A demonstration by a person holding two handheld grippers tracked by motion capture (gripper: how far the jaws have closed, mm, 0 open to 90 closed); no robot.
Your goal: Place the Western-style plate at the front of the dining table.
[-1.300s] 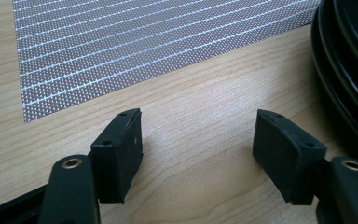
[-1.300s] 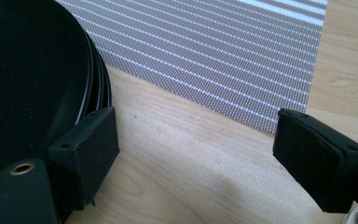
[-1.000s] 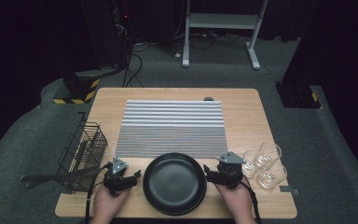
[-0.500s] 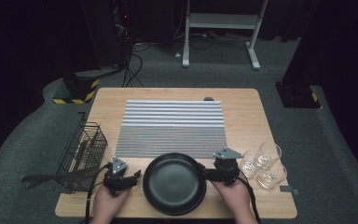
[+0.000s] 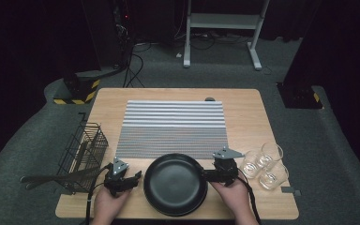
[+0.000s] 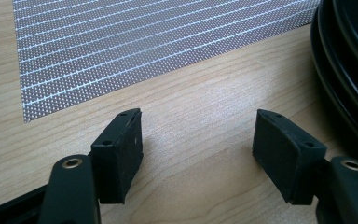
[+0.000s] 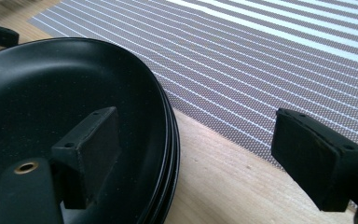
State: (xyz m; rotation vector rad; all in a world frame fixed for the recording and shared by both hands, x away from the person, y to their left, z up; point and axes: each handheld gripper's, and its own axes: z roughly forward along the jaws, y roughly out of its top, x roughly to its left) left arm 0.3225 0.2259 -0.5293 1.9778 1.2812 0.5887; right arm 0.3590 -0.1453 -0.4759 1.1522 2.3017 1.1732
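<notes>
Plates: a stack of black plates (image 5: 176,184) lies at the near edge of the wooden table (image 5: 243,108), between the two grippers, its far rim overlapping the striped mat (image 5: 173,127).
Left gripper: the left gripper (image 5: 130,178) rests just left of the stack, jaws spread, bare wood between them.
Right gripper: the right gripper (image 5: 205,176) is at the stack's right rim, jaws spread; one jaw is over the top plate, the other outside the rim, neither pressing.
Surroundings: a wire basket (image 5: 84,152) with dark utensils stands at the left edge; three clear glasses (image 5: 264,164) cluster just right of the right gripper.
Change: since a second ago the right gripper has edged left onto the rim; the left gripper and the plates are unmoved.
</notes>
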